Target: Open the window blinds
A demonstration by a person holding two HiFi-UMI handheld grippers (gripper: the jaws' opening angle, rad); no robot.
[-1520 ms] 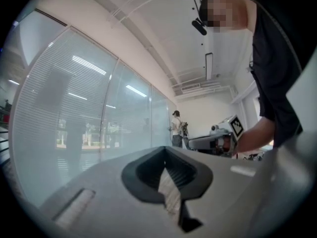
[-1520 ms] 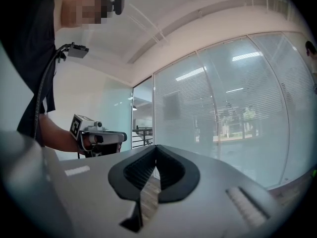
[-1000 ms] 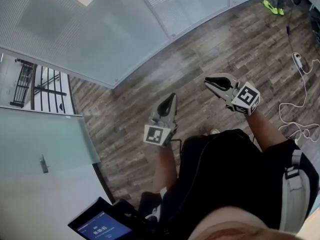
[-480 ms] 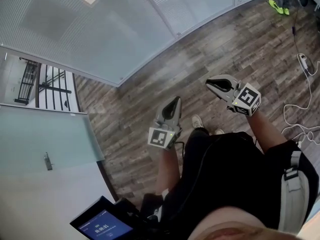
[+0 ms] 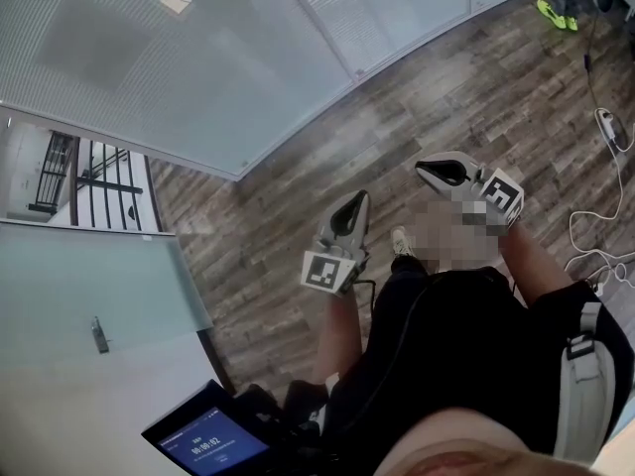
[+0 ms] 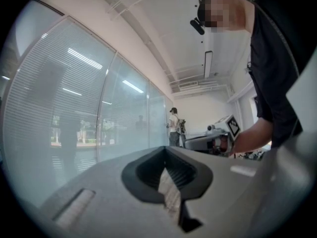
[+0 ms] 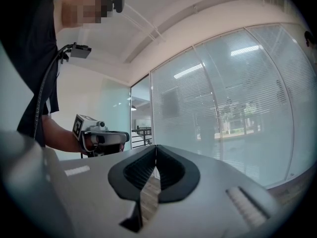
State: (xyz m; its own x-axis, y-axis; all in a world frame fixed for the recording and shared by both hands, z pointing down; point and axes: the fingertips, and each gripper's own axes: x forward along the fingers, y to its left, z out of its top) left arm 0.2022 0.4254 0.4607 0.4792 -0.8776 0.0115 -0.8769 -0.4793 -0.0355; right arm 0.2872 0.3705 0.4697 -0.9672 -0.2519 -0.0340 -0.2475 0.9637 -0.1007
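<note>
White window blinds hang down inside the glass wall, along the far edge of the wooden floor. Both claws are out over the floor, well apart from the blinds, and point toward them. The left claw is pressed together with nothing in it. The right claw has just closed up tight, and it is empty too.

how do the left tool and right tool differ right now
In the head view the left tool points up the picture, the right tool toward its left. The left tool sits lower than the right tool. The right tool's jaws have just been closing on nothing. Both are shut and empty.
</note>
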